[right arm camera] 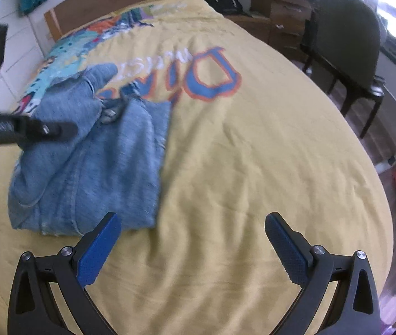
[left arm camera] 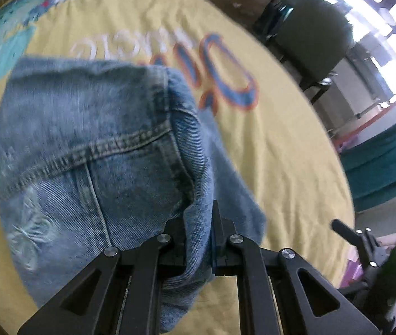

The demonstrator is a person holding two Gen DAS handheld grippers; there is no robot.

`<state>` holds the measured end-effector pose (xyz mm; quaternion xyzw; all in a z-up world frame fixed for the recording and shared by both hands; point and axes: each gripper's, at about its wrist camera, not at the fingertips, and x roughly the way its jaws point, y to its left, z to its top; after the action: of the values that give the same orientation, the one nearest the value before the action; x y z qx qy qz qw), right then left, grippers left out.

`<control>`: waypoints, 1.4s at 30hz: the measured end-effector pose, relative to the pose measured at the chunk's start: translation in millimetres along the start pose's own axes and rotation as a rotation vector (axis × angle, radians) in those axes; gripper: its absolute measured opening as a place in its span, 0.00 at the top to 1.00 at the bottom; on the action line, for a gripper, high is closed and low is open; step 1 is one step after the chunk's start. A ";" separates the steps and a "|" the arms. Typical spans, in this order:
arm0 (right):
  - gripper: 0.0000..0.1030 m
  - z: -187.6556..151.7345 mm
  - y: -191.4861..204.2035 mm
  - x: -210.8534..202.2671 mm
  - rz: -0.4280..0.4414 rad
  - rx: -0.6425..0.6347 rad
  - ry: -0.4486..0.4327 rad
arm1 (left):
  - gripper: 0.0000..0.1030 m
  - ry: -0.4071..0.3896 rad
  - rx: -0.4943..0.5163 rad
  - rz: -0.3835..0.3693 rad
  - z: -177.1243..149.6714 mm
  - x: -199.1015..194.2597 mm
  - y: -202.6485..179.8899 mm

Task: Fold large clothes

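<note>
The left gripper (left arm camera: 198, 240) is clamped on a bunched fold of the jeans (left arm camera: 86, 145), with denim squeezed between its black fingers (left arm camera: 220, 231) and the rest of the garment draped away from them over the bed. The right gripper (right arm camera: 192, 248) is spread wide and holds nothing; its blue pads (right arm camera: 98, 251) hang above bare yellow bedspread (right arm camera: 253, 153), just beside the near corner of the jeans (right arm camera: 91, 167).

In the right wrist view the jeans lie partly folded on the left side of the bed, one layer thrown over another, while the left gripper (right arm camera: 58, 129) reaches in from the left edge above them.

The main risk, as I judge it, is the one-sided grip: only a narrow pinch of thick denim is held, so a quick pull could let it slip out or drag the lower layers askew and undo the fold. With the right gripper free, the far edge may sag and crease unevenly. The soft, wrinkled bedspread could also bunch under the cloth.

Large blue letters edged in orange (right arm camera: 211, 75) and smaller white letters (left arm camera: 130, 44) are printed on the bedspread, upside down and blurred; I cannot read them for certain. No label on the jeans is legible.
</note>
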<state>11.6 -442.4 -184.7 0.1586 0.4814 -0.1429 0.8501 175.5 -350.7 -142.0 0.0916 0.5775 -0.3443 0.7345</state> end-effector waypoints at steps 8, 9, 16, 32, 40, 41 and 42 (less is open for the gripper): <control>0.00 -15.7 -16.2 13.4 0.003 0.039 0.048 | 0.89 0.012 0.011 0.097 -5.5 23.4 5.5; 0.00 -16.0 -17.1 13.4 0.005 0.043 0.050 | 0.88 0.019 0.013 0.109 -3.1 24.6 2.9; 0.00 -14.1 -22.1 3.8 0.019 0.069 0.036 | 0.29 -0.024 -0.019 0.092 -1.8 -9.8 -2.1; 0.00 34.3 39.3 -21.5 0.109 -0.044 0.001 | 0.01 -0.145 -0.207 0.188 -41.2 -121.4 98.5; 0.04 101.2 115.6 20.5 0.145 -0.168 0.104 | 0.01 -0.111 -0.244 0.252 -104.0 -129.6 149.4; 0.04 108.5 121.9 30.4 0.138 -0.166 0.124 | 0.01 -0.106 -0.249 0.242 -111.0 -129.3 152.5; 0.04 114.3 126.9 40.6 0.137 -0.160 0.149 | 0.01 -0.100 -0.250 0.229 -116.1 -128.7 154.7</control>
<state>170.3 -377.3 -147.5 0.1332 0.5411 -0.0335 0.8297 166.6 -122.0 -102.1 0.0472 0.5645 -0.1879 0.8024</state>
